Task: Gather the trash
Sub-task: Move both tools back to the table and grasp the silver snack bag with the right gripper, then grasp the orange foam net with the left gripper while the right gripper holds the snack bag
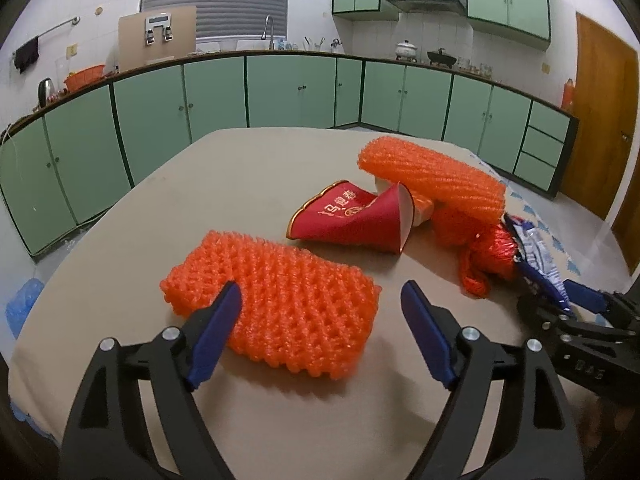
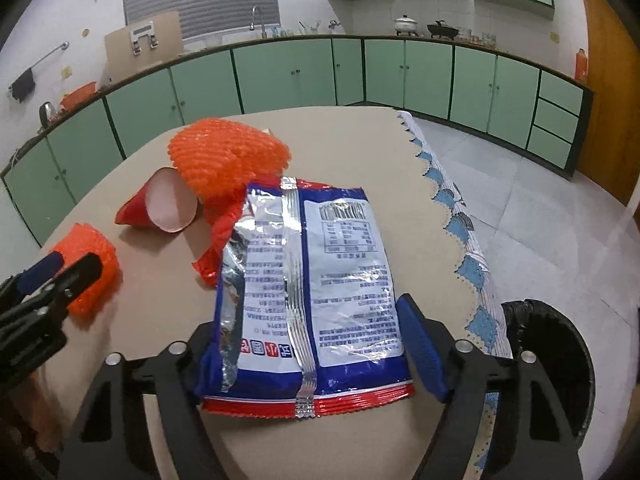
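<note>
Trash lies scattered over a beige table (image 1: 120, 240). In the left wrist view, going from the left, an orange foam net (image 1: 276, 300) lies flat at about 6 o'clock of the frame's centre. The left gripper (image 1: 322, 300) hangs over it with its blue fingers (image 1: 218, 332) spread wide; the left pad overlaps the net's near corner in the picture, the right pad stands clear over bare table, and nothing is clamped. At 2 o'clock from that net a red paper cup (image 1: 348, 220) lies on its side, and a second foam net (image 1: 432, 178) rests just behind and partly over it.

In the right wrist view the left gripper (image 2: 44, 280) enters at 9 o'clock beside the first net (image 2: 92, 276). The cup (image 2: 160, 204) sits at 10 o'clock and the second net (image 2: 228, 154) at 11 o'clock. A blue-and-white snack bag (image 2: 340, 280) lies face down in the middle, between the parted fingers of the right gripper (image 2: 312, 344). Whether the left pad touches it I cannot tell, as the bag hides that pad; the right pad (image 2: 420, 348) stands just beside the bag's edge.
</note>
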A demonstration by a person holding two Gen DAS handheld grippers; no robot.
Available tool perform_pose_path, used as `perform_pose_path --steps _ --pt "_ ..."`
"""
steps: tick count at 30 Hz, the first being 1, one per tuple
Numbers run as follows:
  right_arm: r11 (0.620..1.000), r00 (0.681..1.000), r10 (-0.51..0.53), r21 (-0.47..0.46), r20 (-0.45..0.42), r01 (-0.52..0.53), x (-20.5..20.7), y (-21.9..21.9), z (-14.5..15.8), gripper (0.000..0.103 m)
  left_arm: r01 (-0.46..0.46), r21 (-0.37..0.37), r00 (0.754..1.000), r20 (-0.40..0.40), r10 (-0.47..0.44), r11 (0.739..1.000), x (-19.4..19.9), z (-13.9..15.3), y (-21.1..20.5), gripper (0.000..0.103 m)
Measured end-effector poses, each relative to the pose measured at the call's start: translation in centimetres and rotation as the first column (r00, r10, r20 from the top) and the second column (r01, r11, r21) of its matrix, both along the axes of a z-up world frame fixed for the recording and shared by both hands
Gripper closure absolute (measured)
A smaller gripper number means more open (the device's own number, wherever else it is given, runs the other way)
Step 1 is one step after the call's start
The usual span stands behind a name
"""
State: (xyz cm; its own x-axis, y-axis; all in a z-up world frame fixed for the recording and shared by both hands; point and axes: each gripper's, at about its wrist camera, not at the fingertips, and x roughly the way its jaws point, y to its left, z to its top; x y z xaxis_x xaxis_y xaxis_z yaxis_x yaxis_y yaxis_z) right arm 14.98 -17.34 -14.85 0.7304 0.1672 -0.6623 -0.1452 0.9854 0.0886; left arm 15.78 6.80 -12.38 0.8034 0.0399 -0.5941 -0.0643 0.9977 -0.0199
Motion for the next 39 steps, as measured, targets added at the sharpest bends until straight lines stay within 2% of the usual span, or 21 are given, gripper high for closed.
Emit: perform_pose_path --steps 4,8,10,13,21,26,29,39 --pt "1.0 1.0 0.008 0.016 0.019 -0.008 -0.5 -0.6 0.3 0.036 -0.02 0.03 1.0 -0.009 0.02 0.999 0.4 -0.5 -0.4 0.026" --pt "0.999 0.999 0.014 0.031 0.039 -0.015 -0.9 -1.1 0.9 0.048 -0.042 0.037 0.999 0.001 0.042 0.998 0.3 -0.6 -0.3 0.046" --pt "0.999 0.999 0.016 0.046 0.039 -0.018 -1.0 -1.4 1.0 0.05 -0.052 0.025 0.999 0.013 0.051 0.998 0.1 -0.4 0.1 0.057" --pt "0.997 0.999 0.016 0.073 0.049 -0.02 -1.5 -1.8 1.4 0.052 -0.052 -0.003 0.998 0.023 0.052 0.999 0.0 0.0 0.6 0.08" --pt "0.994 0.995 0.033 0.096 0.092 -0.042 -2.3 -2.1 3.1 0.063 -0.051 -0.046 0.998 0.039 0.053 0.998 -0.4 0.8 1.2 0.084" --pt "0.993 0.994 0.032 0.109 0.105 -0.044 -2.7 -2.6 4.0 0.08 -0.032 -0.053 0.997 0.071 0.035 0.998 -1.0 2.0 0.7 0.085" --pt "0.993 0.993 0.032 0.109 0.116 -0.045 -3.1 -2.9 4.5 0.087 -0.013 -0.058 0.995 0.096 0.019 0.998 -1.4 2.8 0.3 0.085" --pt "0.994 0.986 0.027 0.1 0.166 -0.044 -4.6 -4.1 6.6 0.095 0.075 -0.067 0.983 0.172 -0.063 0.995 -2.9 5.3 -2.5 0.085"
